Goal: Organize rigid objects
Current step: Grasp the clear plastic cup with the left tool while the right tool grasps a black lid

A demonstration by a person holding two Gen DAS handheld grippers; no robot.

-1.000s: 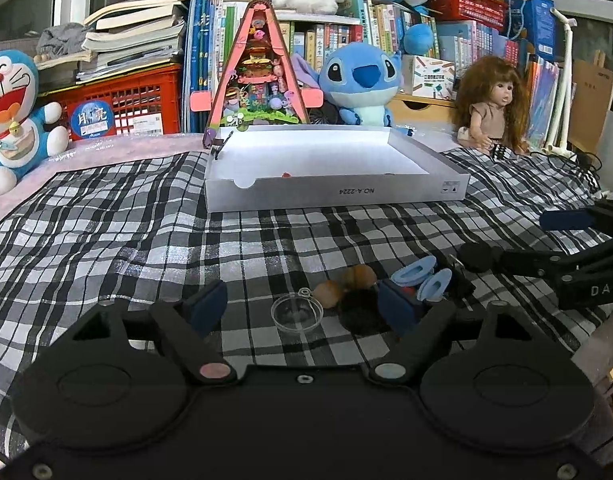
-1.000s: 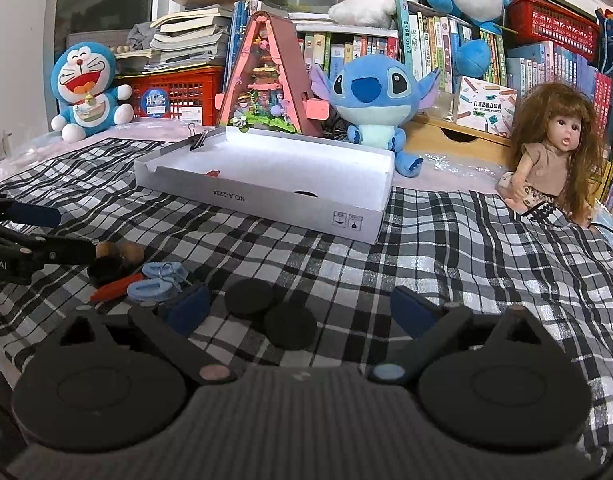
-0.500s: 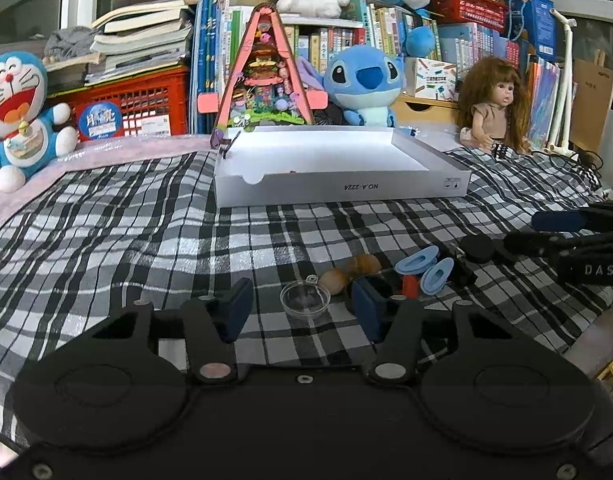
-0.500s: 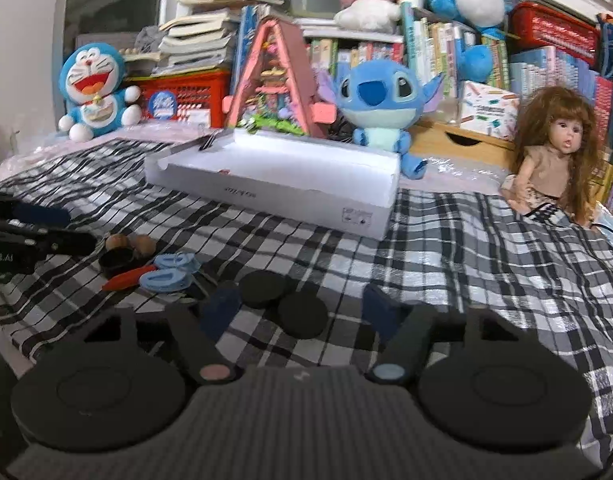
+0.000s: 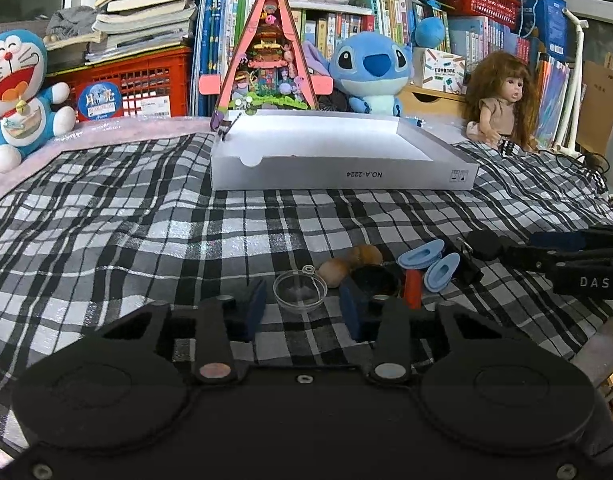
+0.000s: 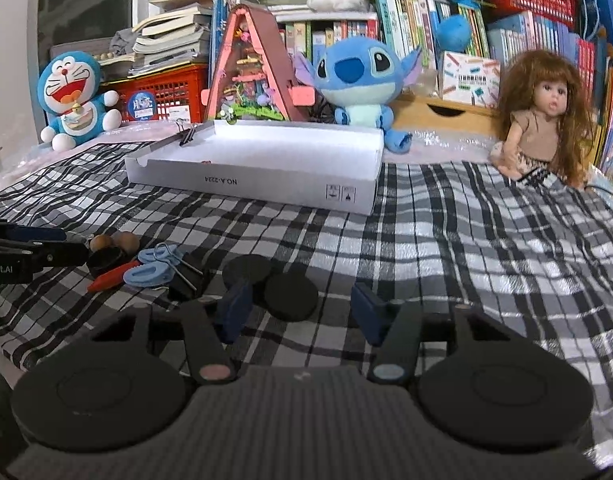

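Nearer us than the white box (image 5: 342,174), on the checked cloth (image 5: 126,232), the left gripper (image 5: 302,306) stands with fingers parted around a clear little dish (image 5: 300,290), gripping nothing. Right of the dish lie two brown nuts (image 5: 348,262), a black cup (image 5: 372,280), a red stick (image 5: 411,292) and blue ovals (image 5: 430,260). Further right, the right gripper (image 6: 302,306) is spread beside two black discs (image 6: 274,284), empty.
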